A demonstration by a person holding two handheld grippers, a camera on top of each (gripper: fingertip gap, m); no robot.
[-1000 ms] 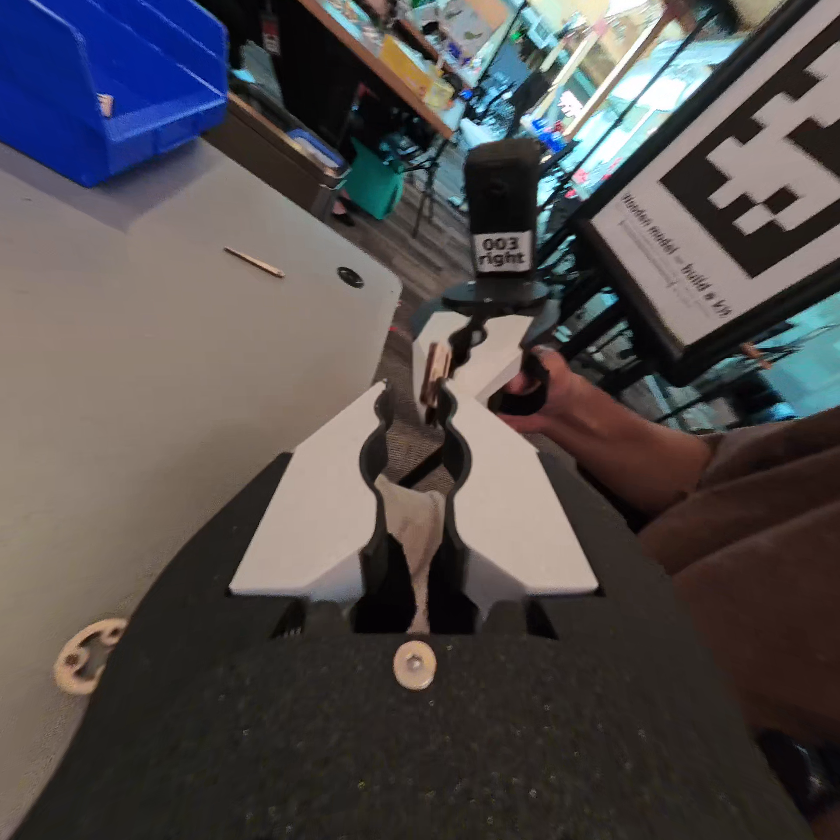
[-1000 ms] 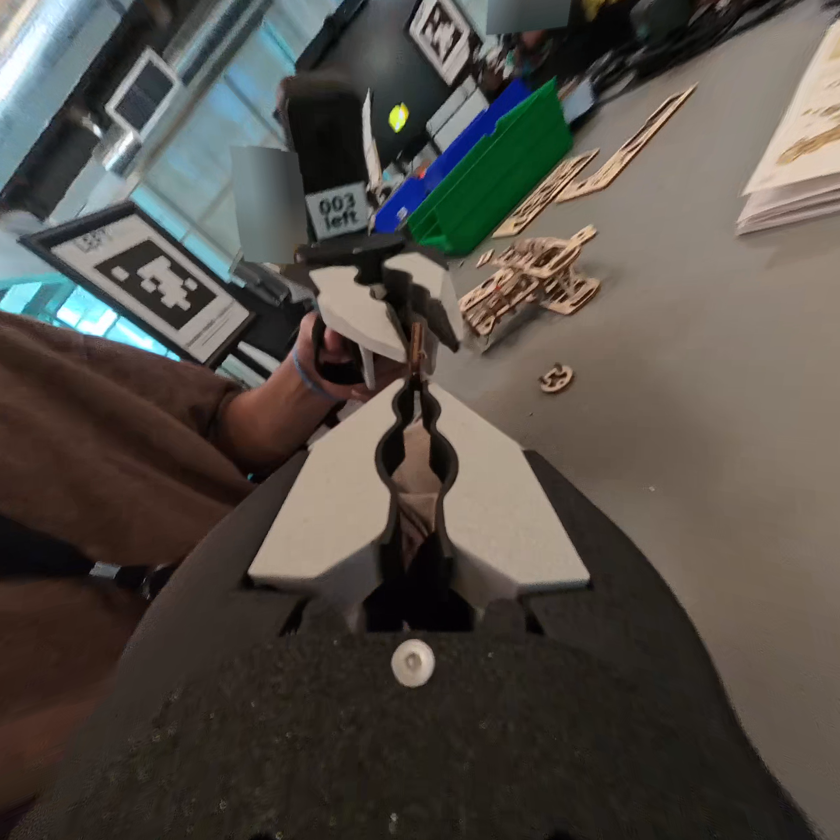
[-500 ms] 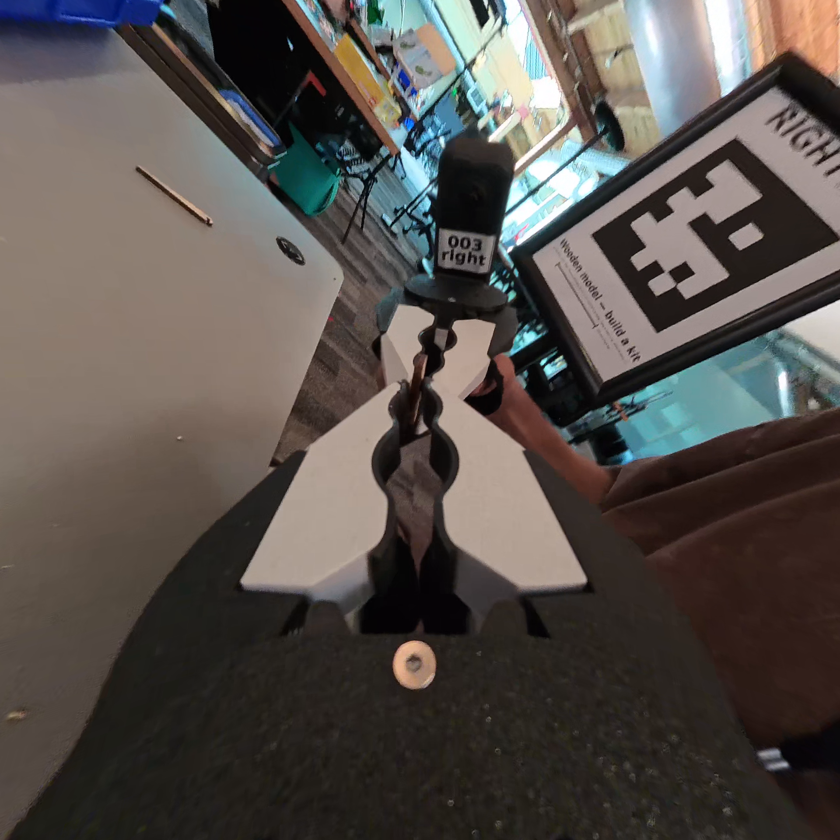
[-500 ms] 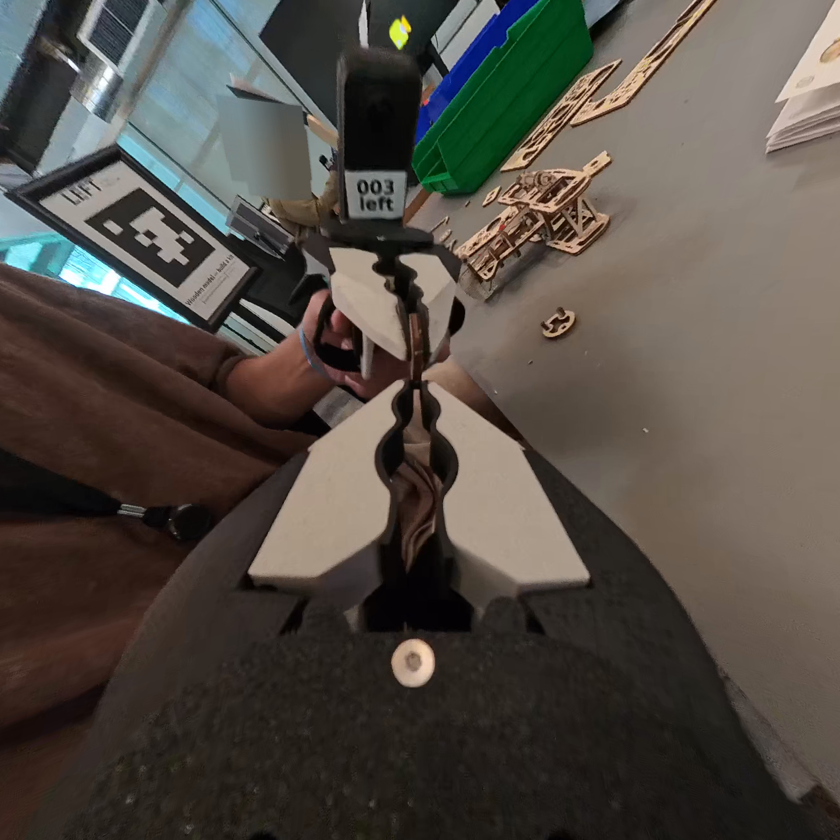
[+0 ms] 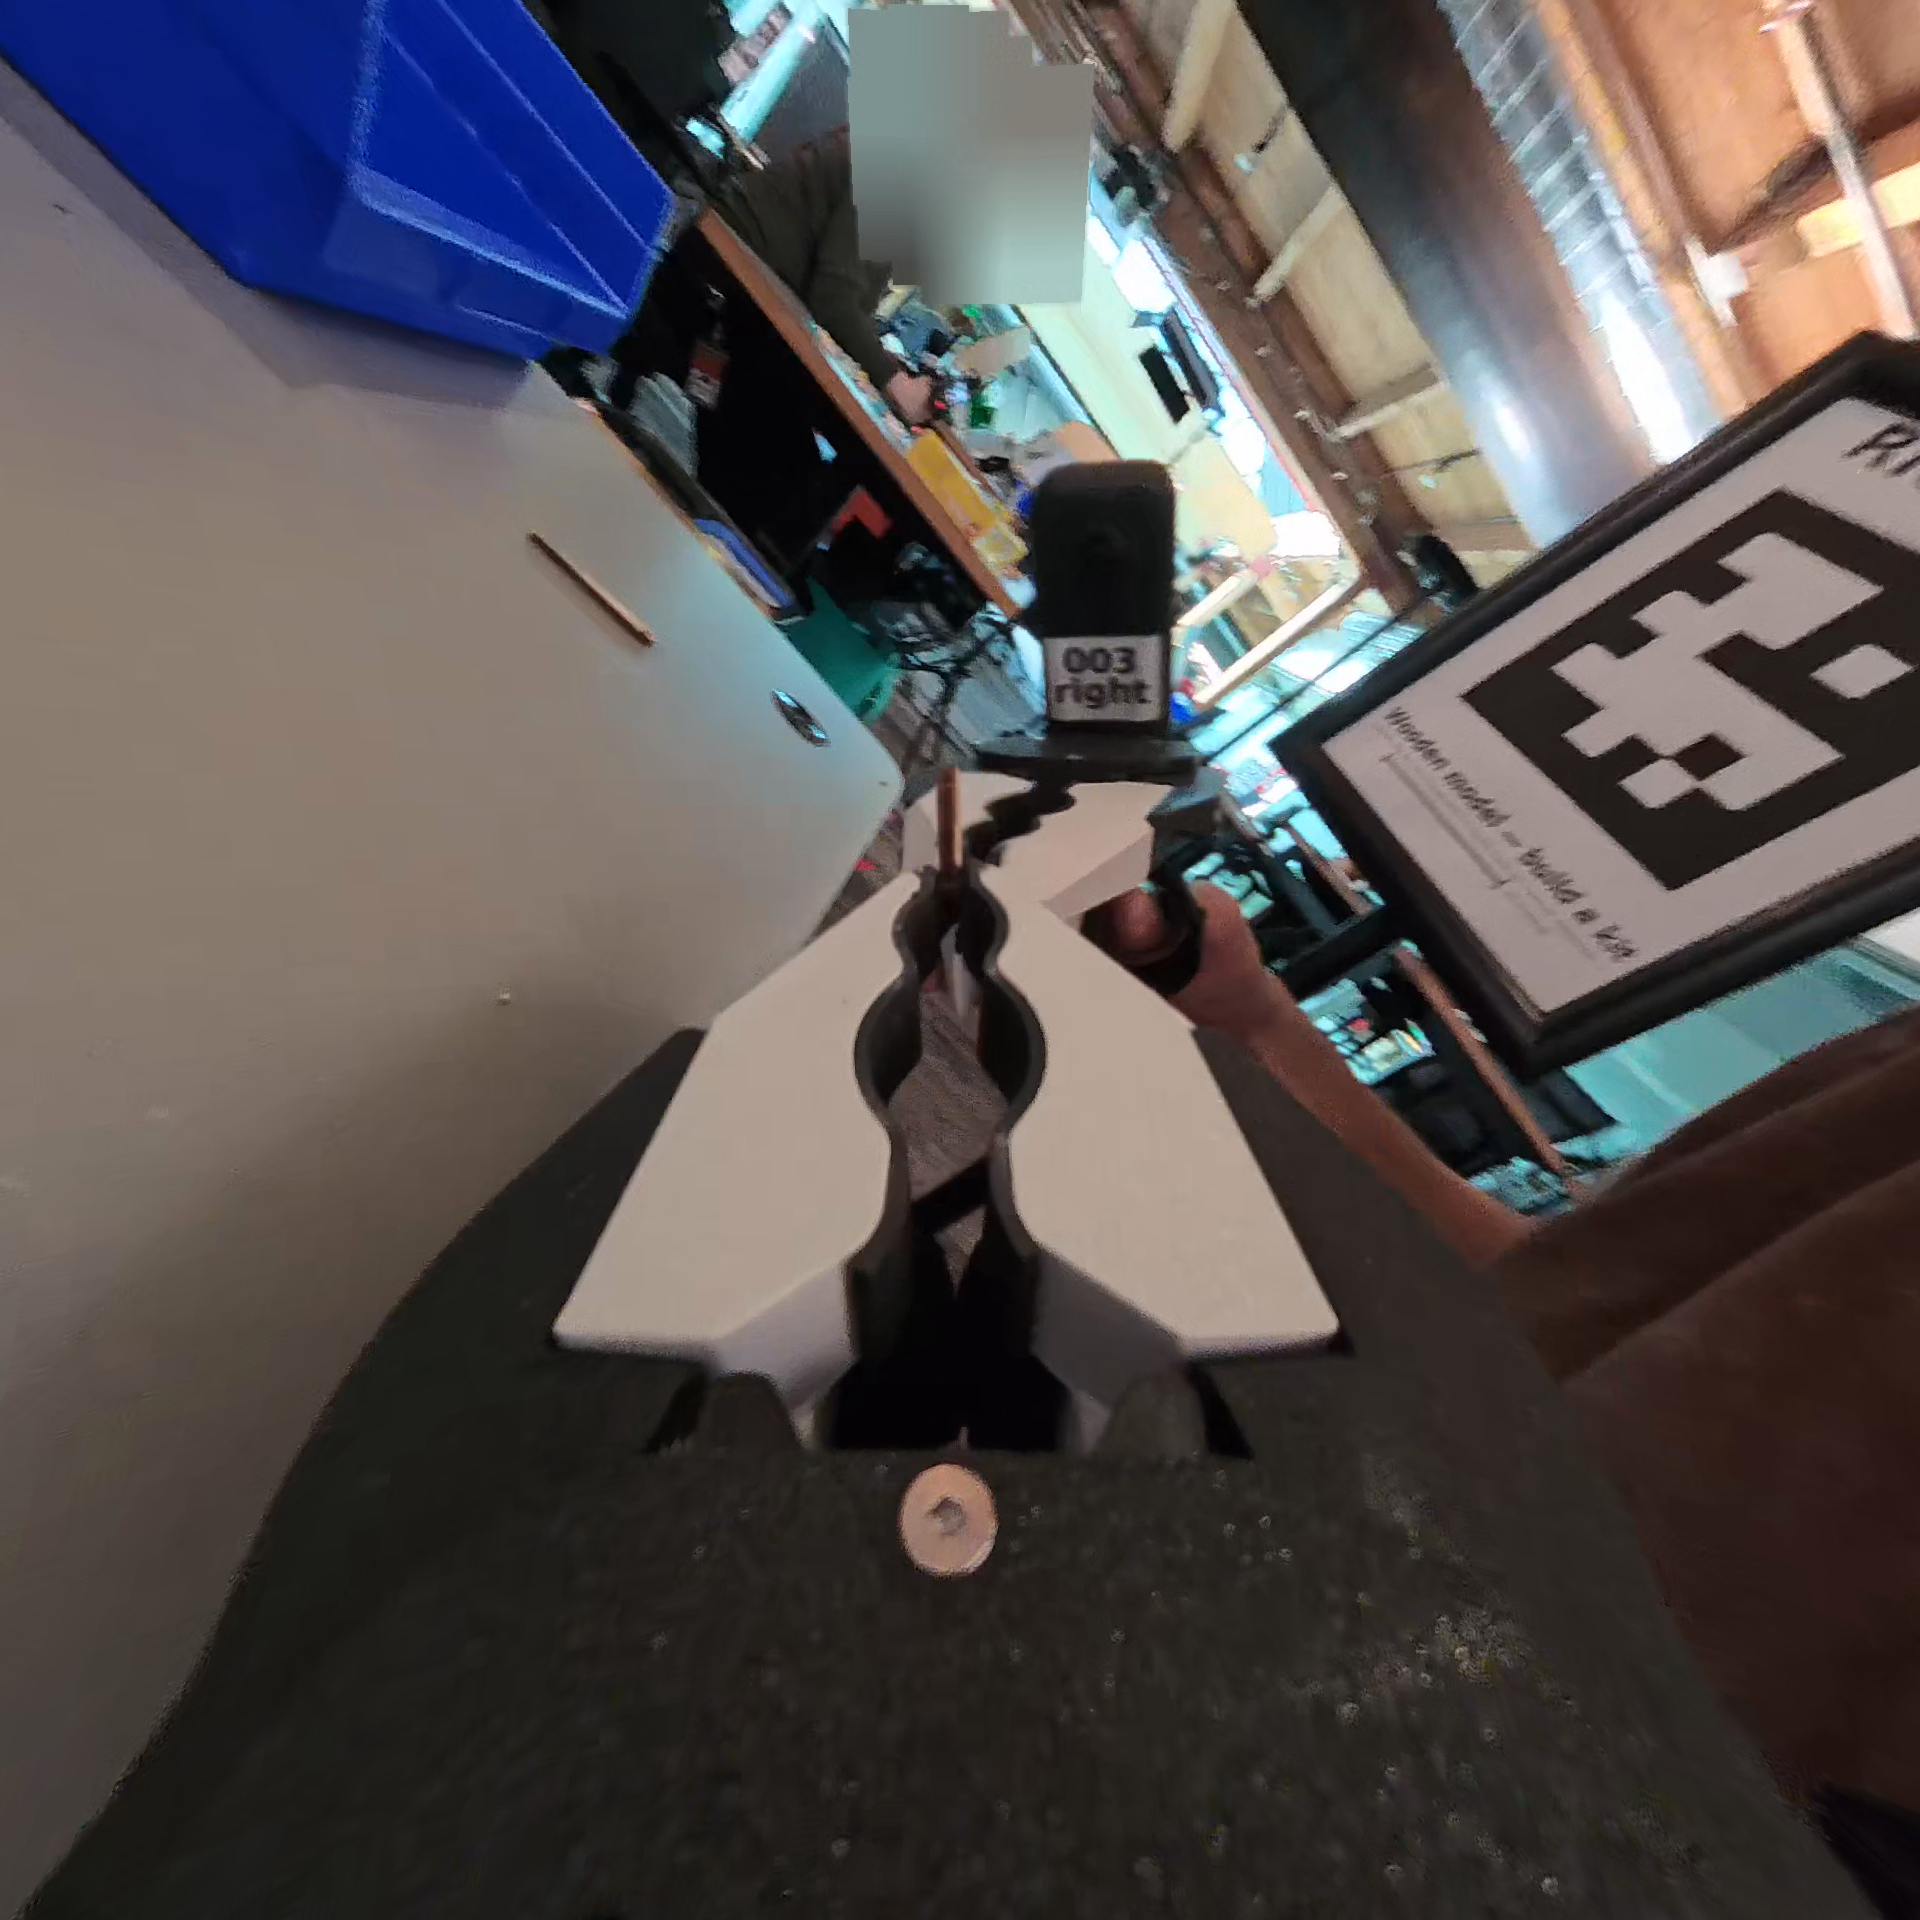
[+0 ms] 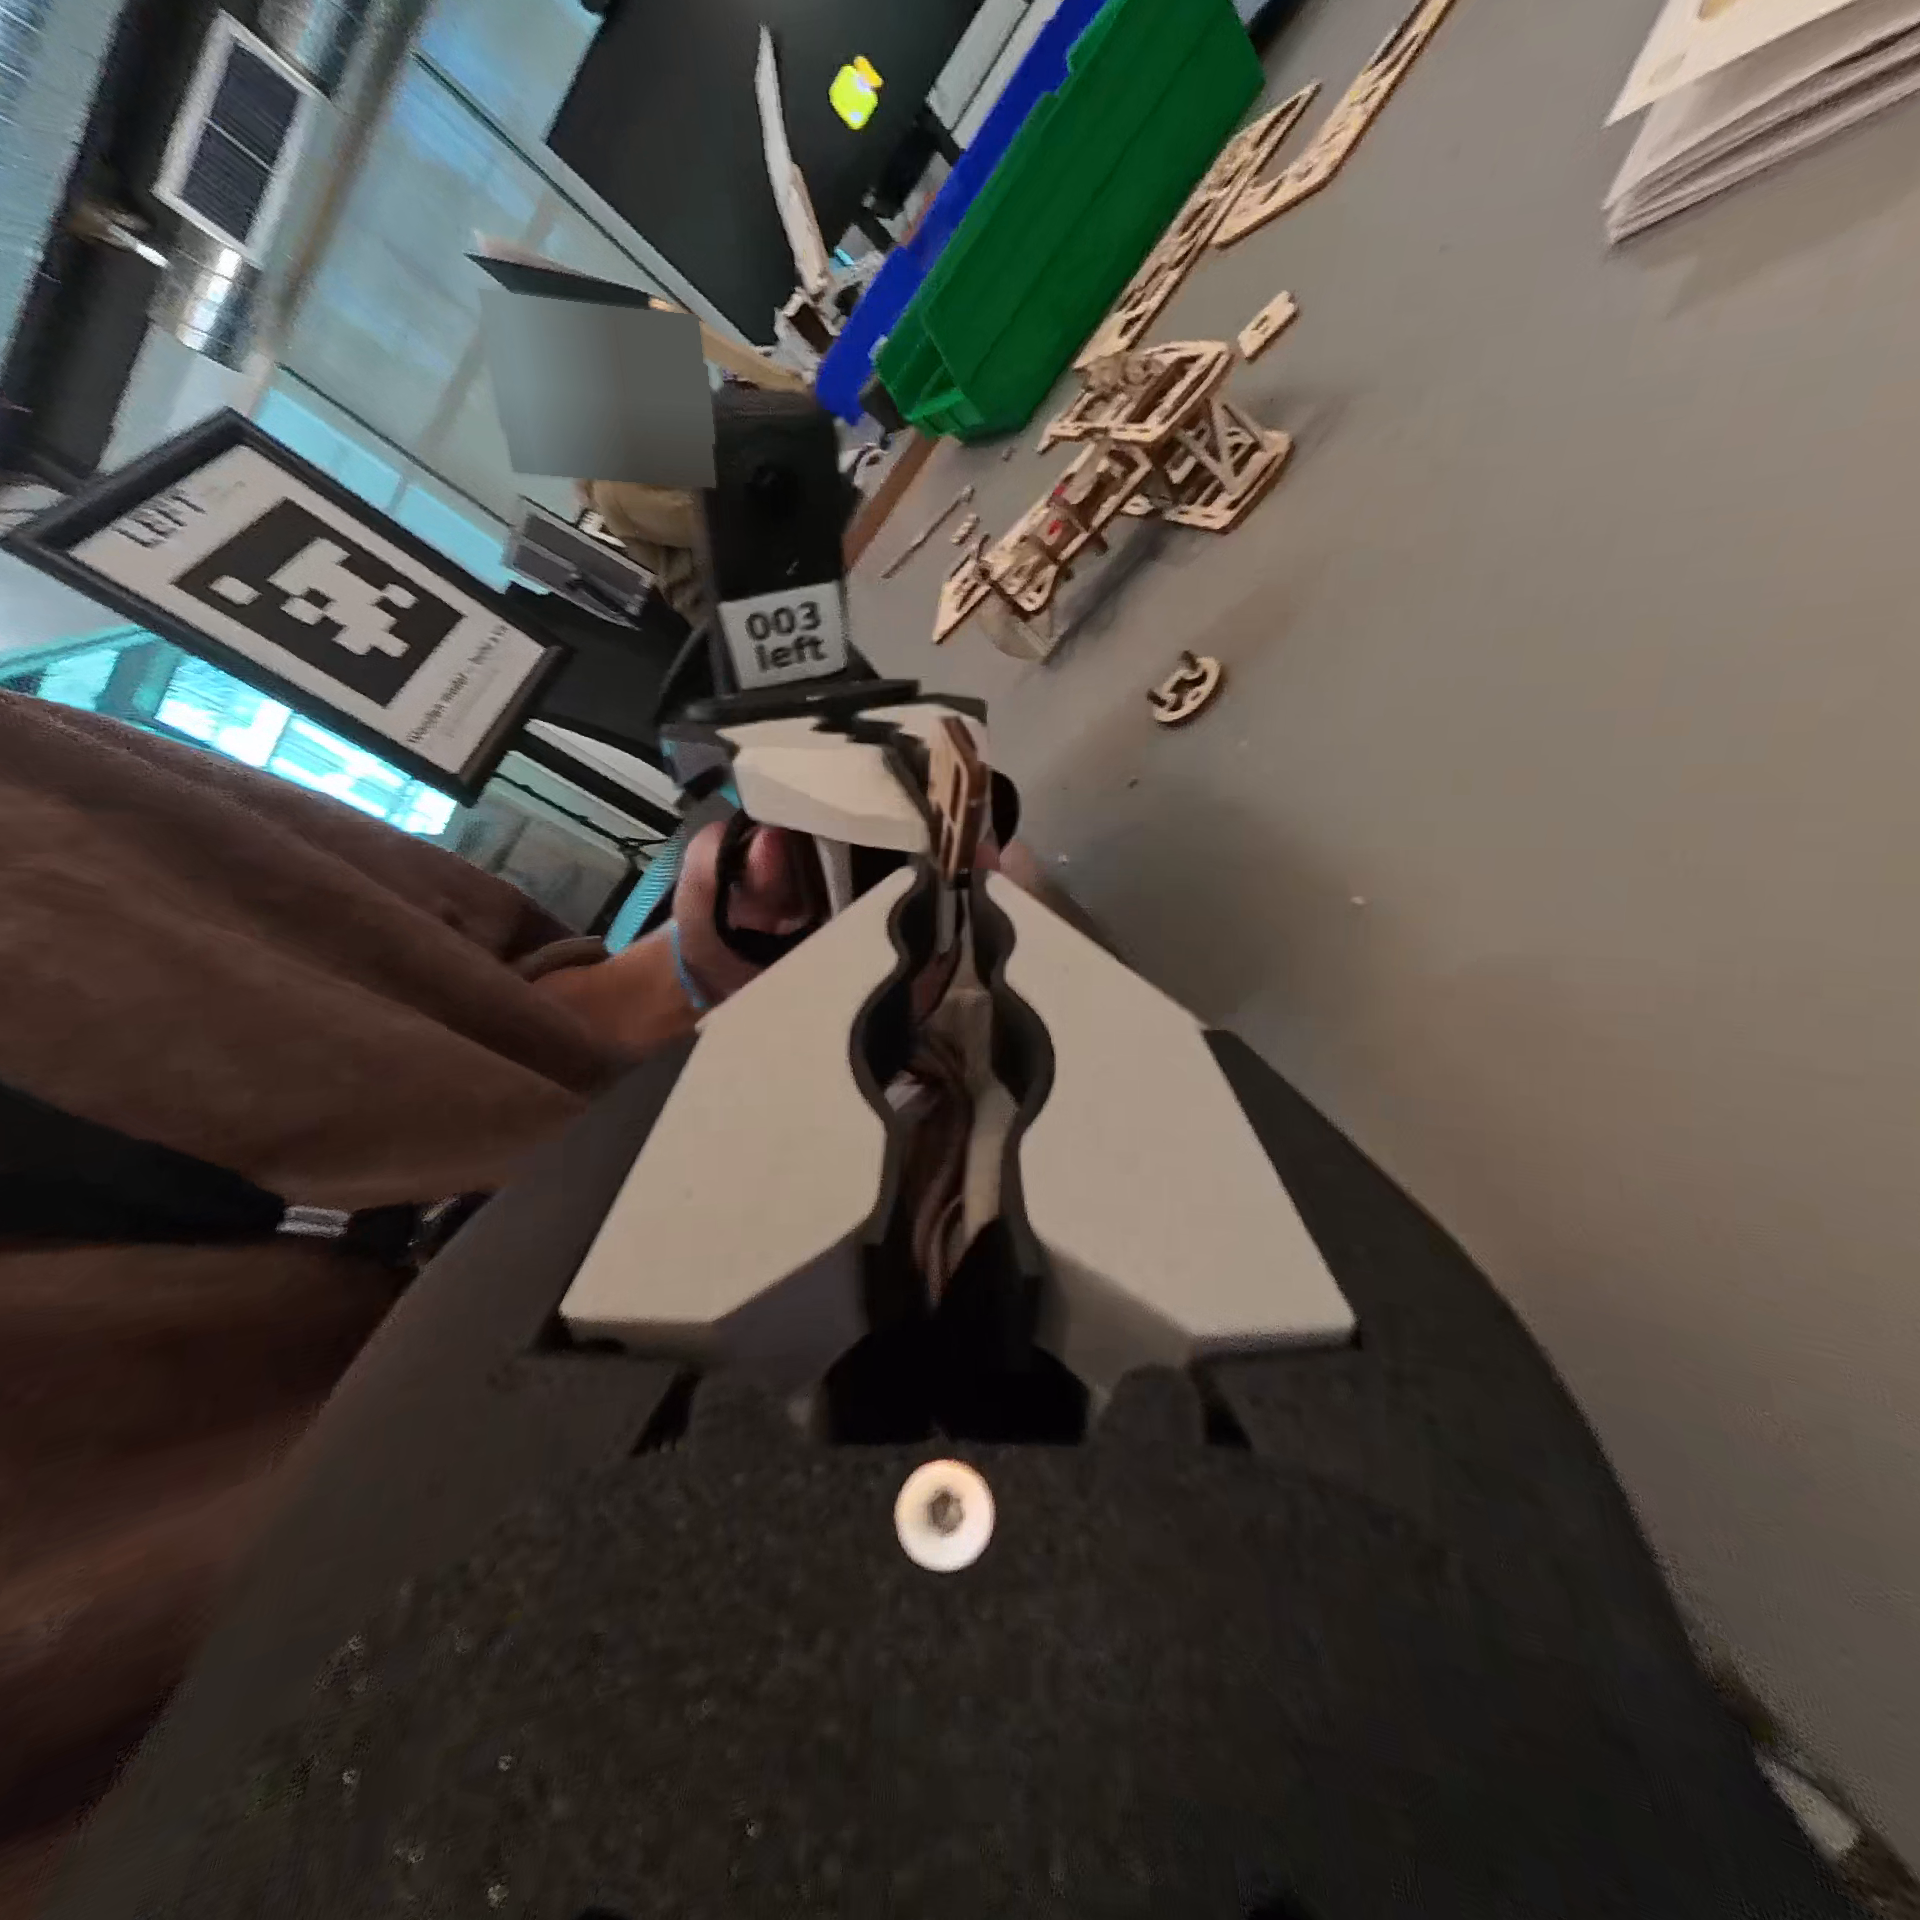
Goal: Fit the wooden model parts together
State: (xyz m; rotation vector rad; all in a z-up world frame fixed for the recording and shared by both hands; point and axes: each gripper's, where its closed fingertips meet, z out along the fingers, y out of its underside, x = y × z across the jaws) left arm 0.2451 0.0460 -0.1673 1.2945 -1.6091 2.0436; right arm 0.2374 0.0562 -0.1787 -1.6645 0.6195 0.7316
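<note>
A small flat wooden part [image 6: 956,800] is held in the air between the two grippers, which meet tip to tip. In the left wrist view it shows edge-on as a thin wooden strip [image 5: 948,831]. My left gripper [image 5: 949,902] is shut on its near end. My right gripper [image 6: 951,885] is shut on its other end. The right gripper [image 5: 1070,831] faces me in the left wrist view, set slightly to the right. The left gripper [image 6: 831,774] faces me in the right wrist view, tilted. How the part sits between the fingers is hidden.
A grey table [image 6: 1558,831] carries a half-built wooden model [image 6: 1132,478], a small round wooden part [image 6: 1184,686], cut-out sheets [image 6: 1257,177], a green bin [image 6: 1070,229] and a paper stack [image 6: 1766,125]. A blue bin [image 5: 364,156] and a thin stick [image 5: 589,603] lie on the table's other side. Left and right tips are no more than a few centimetres apart.
The left gripper has closed from open onto the wooden part. Both grippers have come tip to tip, then twisted so they now sit at an angle to each other.
</note>
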